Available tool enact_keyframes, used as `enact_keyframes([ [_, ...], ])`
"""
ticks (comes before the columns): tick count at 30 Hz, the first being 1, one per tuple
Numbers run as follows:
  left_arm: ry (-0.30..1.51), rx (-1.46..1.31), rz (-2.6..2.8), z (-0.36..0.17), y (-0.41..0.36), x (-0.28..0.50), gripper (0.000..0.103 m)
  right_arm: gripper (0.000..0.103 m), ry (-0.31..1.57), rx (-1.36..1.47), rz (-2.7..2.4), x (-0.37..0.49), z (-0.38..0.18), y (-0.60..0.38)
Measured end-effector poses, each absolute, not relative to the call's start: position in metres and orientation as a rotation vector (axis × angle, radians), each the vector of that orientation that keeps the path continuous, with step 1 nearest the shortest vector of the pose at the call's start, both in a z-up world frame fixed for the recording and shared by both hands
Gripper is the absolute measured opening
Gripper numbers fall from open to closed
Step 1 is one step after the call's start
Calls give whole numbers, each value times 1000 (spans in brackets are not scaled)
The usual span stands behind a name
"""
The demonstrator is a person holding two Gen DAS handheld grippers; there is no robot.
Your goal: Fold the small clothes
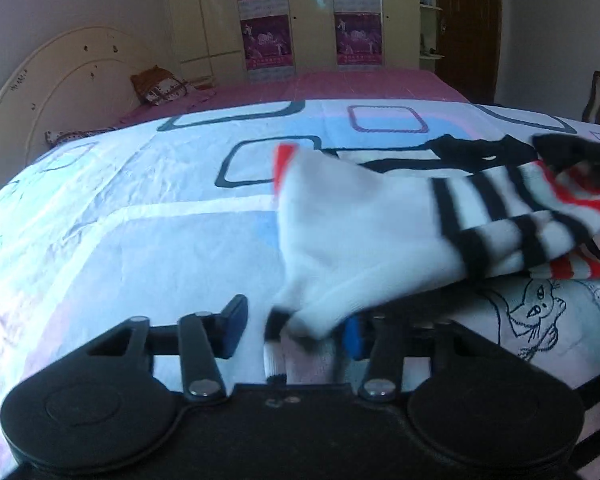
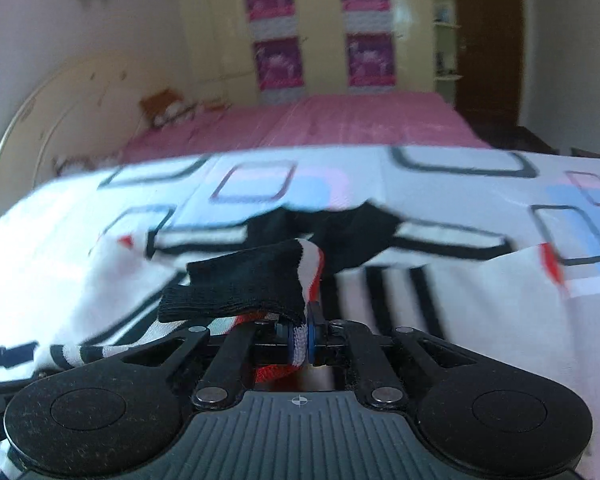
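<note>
A small white garment [image 1: 364, 236] with black and red stripes and a black collar lies on the patterned bedsheet [image 1: 140, 220]. Its white sleeve drapes down between the fingers of my left gripper [image 1: 294, 326], whose jaws stand wide apart, the cloth loose between them. In the right wrist view my right gripper [image 2: 300, 340] is shut on a striped edge of the same garment [image 2: 480, 300], beside its black cuff [image 2: 244, 284], which folds over to the left. The rest of the garment spreads on the bed ahead.
A pink bedspread [image 1: 340, 84] covers the far part of the bed. A cream headboard [image 1: 60, 88] and an orange bag [image 1: 158, 84] are at far left. A wardrobe with purple posters [image 1: 312, 12] and a brown door [image 1: 468, 20] stand behind.
</note>
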State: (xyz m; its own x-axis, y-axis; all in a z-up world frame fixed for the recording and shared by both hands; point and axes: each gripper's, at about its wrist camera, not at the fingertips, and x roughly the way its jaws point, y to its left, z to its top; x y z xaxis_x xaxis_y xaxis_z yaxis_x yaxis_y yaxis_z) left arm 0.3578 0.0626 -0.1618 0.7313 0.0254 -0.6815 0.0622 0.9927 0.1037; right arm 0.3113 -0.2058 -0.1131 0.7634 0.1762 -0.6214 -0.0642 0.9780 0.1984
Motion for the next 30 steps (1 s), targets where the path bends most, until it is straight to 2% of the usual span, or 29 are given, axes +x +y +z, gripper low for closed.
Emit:
enact_keyframes([
  [2,752,142,-49,-165,58,355,23,6,726,221,105,311,-118,-226],
  [7,765,109,-60,-164,60,353,22,6,836,327,64,305,-148,-255],
  [17,812,58,-89,-160,69,348,22,8,809,407,2,298,-144,-286],
  [18,815,57,-91,-159,69,348,22,13,803,419,-1,297,-144,-288],
  [20,827,46,-95,-159,71,347,22,33,790,425,-20,295,-144,-292],
  [21,835,37,-96,-157,72,347,23,50,784,433,-23,293,-143,-295],
  [22,846,20,-99,-156,74,346,24,51,775,447,-20,291,-143,-298],
  [25,870,-59,-111,-148,82,341,32,51,792,450,5,292,-143,-301],
  [27,870,-98,-114,-140,88,335,34,50,791,449,1,293,-144,-302],
  [28,864,-114,-109,-136,90,333,41,50,789,452,1,293,-144,-303],
  [29,859,-129,-101,-133,92,332,51,48,786,454,3,294,-144,-304],
  [30,855,-141,-91,-130,92,333,56,35,781,451,4,294,-145,-304],
])
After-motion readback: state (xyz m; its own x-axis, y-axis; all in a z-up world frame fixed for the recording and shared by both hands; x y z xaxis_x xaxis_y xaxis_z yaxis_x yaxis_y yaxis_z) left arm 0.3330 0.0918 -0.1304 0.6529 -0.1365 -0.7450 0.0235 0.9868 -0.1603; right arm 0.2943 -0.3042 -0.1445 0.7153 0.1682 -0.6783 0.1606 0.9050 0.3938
